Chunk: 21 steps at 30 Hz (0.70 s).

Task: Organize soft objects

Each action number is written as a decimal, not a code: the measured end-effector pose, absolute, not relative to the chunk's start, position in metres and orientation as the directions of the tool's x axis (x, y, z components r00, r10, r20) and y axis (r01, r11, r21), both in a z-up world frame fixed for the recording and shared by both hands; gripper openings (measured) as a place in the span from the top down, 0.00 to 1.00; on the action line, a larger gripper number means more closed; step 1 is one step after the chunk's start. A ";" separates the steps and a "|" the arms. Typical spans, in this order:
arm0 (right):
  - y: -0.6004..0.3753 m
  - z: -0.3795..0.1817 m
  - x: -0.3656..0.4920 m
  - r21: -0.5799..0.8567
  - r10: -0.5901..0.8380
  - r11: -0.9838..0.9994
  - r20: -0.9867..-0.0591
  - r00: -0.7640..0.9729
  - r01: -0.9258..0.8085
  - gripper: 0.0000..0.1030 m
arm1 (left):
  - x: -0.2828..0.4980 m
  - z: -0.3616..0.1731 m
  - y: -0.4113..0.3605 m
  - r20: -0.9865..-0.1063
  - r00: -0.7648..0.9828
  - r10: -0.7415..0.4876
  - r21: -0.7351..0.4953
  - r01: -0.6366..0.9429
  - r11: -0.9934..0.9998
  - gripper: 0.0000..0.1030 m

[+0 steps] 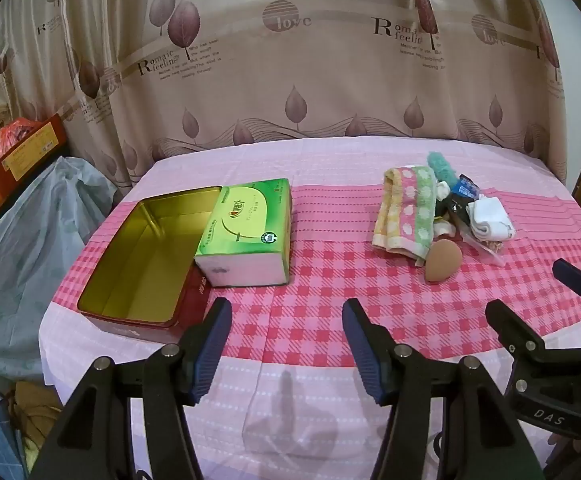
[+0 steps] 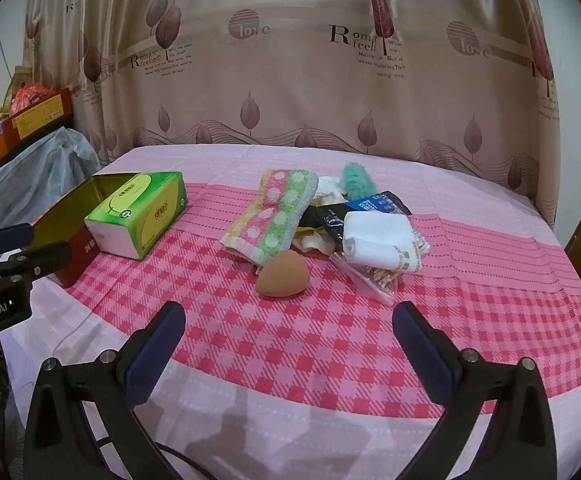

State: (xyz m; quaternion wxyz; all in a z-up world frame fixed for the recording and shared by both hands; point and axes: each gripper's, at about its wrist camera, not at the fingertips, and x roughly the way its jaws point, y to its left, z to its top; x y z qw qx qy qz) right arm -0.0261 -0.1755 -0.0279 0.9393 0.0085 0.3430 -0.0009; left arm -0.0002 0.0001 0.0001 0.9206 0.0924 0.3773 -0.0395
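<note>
Checked table [image 2: 330,340] carries the soft pile: towel [image 2: 274,208], sponge [image 2: 284,274], socks [image 2: 374,238], right of the empty tin [image 1: 146,252], presumably their destination; both grippers' fingers [image 2: 158,344] spread apart, empty

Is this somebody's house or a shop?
Most likely a room in somebody's home. A checked pink tablecloth covers the table, a leaf-print curtain hangs right behind it, and everyday things like a tissue box and a folded towel lie on top.
</note>
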 end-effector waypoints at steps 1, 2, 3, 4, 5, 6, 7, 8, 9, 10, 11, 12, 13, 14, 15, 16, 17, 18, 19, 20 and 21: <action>-0.175 -0.028 -0.026 0.020 0.007 1.000 -0.646 0.763 0.008 0.00 | 0.000 0.000 0.000 -0.708 0.706 -0.004 0.139 0.144 0.980 0.43; -0.175 -0.028 -0.026 0.020 0.007 1.000 -0.646 0.764 0.008 0.00 | 0.000 0.000 0.000 -0.707 0.707 -0.005 0.138 0.144 0.980 0.43; -0.175 -0.028 -0.026 0.019 0.006 1.000 -0.645 0.764 0.008 0.00 | 0.000 0.000 0.000 -0.707 0.707 -0.004 0.138 0.144 0.980 0.43; -0.175 -0.028 -0.026 0.019 0.006 1.000 -0.646 0.764 0.008 0.00 | 0.000 0.000 0.000 -0.708 0.707 -0.003 0.140 0.144 0.980 0.43; -0.175 -0.028 -0.026 0.018 0.006 1.000 -0.646 0.763 0.008 0.00 | -0.001 0.000 -0.001 -0.708 0.706 -0.002 0.142 0.144 0.979 0.43; -0.175 -0.028 -0.026 0.018 0.006 1.000 -0.646 0.764 0.008 0.00 | -0.001 0.001 -0.001 -0.707 0.707 -0.002 0.142 0.145 0.979 0.43; -0.175 -0.028 -0.026 0.018 0.005 1.000 -0.645 0.764 0.008 0.00 | -0.002 0.002 -0.002 -0.707 0.708 -0.003 0.143 0.147 0.979 0.43; -0.175 -0.028 -0.026 0.017 0.005 1.000 -0.645 0.764 0.009 0.00 | -0.003 0.002 -0.003 -0.706 0.708 -0.002 0.145 0.147 0.978 0.43; -0.175 -0.028 -0.026 0.017 0.004 1.000 -0.644 0.765 0.009 0.00 | -0.004 0.003 -0.003 -0.705 0.709 -0.003 0.145 0.149 0.978 0.43; -0.174 -0.028 -0.027 0.017 0.005 1.000 -0.644 0.765 0.008 0.00 | 0.000 0.000 0.000 -0.713 0.701 -0.005 0.134 0.143 0.981 0.43; -0.174 -0.028 -0.027 0.017 0.005 1.000 -0.644 0.765 0.008 0.00 | 0.000 0.000 0.000 -0.713 0.701 -0.004 0.135 0.143 0.980 0.43; -0.174 -0.028 -0.027 0.016 0.004 1.000 -0.644 0.765 0.008 0.00 | 0.000 0.001 0.000 -0.713 0.701 -0.005 0.135 0.144 0.980 0.43; -0.174 -0.028 -0.027 0.016 0.005 1.000 -0.644 0.765 0.007 0.00 | 0.000 0.001 0.000 -0.713 0.702 -0.006 0.135 0.145 0.980 0.43; -0.174 -0.028 -0.027 0.017 0.006 1.000 -0.644 0.765 0.007 0.00 | -0.001 0.001 -0.001 -0.712 0.702 -0.004 0.136 0.144 0.980 0.43; -0.174 -0.028 -0.027 0.017 0.005 1.000 -0.644 0.765 0.007 0.00 | 0.002 0.000 -0.001 -0.712 0.702 -0.005 0.134 0.143 0.981 0.43; -0.174 -0.027 -0.027 0.017 0.005 1.000 -0.643 0.766 0.008 0.00 | 0.001 0.000 -0.001 -0.712 0.702 -0.006 0.134 0.145 0.980 0.43; -0.175 -0.027 -0.027 0.017 0.004 1.000 -0.643 0.766 0.009 0.00 | 0.000 -0.001 -0.001 -0.711 0.703 -0.006 0.134 0.145 0.980 0.43; -0.175 -0.027 -0.027 0.017 0.005 1.000 -0.643 0.766 0.009 0.00 | 0.000 -0.001 -0.001 -0.711 0.703 -0.006 0.134 0.144 0.980 0.43; -0.175 -0.027 -0.027 0.017 0.004 1.000 -0.643 0.766 0.009 0.00 | 0.000 -0.001 -0.001 -0.711 0.703 -0.008 0.134 0.147 0.980 0.43; -0.175 -0.028 -0.026 0.017 0.004 1.000 -0.643 0.766 0.009 0.00 | -0.001 0.000 -0.002 -0.710 0.705 -0.007 0.136 0.147 0.980 0.43; -0.176 -0.029 -0.026 0.016 0.003 1.000 -0.643 0.766 0.010 0.00 | -0.001 -0.001 -0.002 -0.710 0.705 -0.007 0.137 0.147 0.980 0.43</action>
